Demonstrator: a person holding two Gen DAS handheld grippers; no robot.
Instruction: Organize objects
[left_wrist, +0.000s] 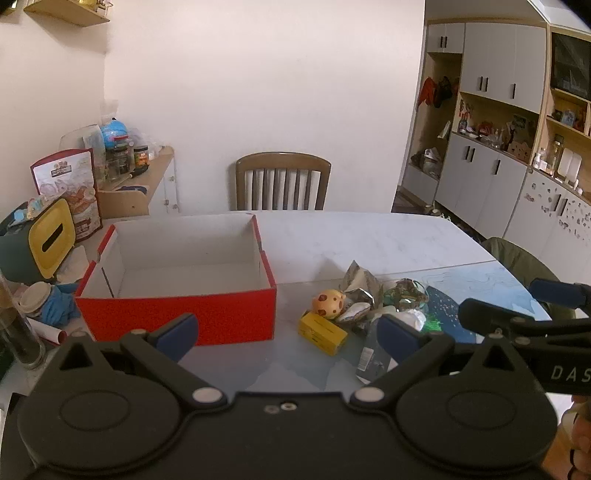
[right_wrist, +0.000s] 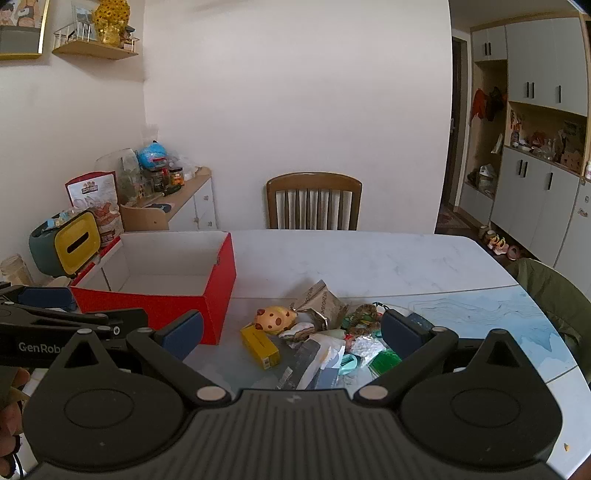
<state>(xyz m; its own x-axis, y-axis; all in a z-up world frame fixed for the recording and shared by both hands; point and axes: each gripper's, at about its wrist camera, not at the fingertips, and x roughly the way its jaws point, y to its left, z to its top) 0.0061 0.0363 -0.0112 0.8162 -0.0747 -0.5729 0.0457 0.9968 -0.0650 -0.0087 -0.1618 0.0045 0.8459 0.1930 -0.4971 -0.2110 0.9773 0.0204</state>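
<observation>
An open red box (left_wrist: 177, 314) with a white, empty inside stands on the marble table; it also shows in the right wrist view (right_wrist: 159, 302). To its right lies a pile: a yellow spotted toy (left_wrist: 328, 303) (right_wrist: 275, 319), a yellow carton (left_wrist: 322, 333) (right_wrist: 260, 347), crumpled foil packets (left_wrist: 360, 286) (right_wrist: 321, 302), papers and green items. My left gripper (left_wrist: 286, 334) is open and empty, in front of the box and pile. My right gripper (right_wrist: 291, 334) is open and empty, above the pile's near side.
A green and yellow tissue holder (left_wrist: 40, 245) and a paper cup (left_wrist: 35, 301) stand left of the box. A wooden chair (left_wrist: 282, 181) is at the table's far side. A glass jar (left_wrist: 18, 332) is near left. A green jacket (right_wrist: 554, 295) hangs at the right.
</observation>
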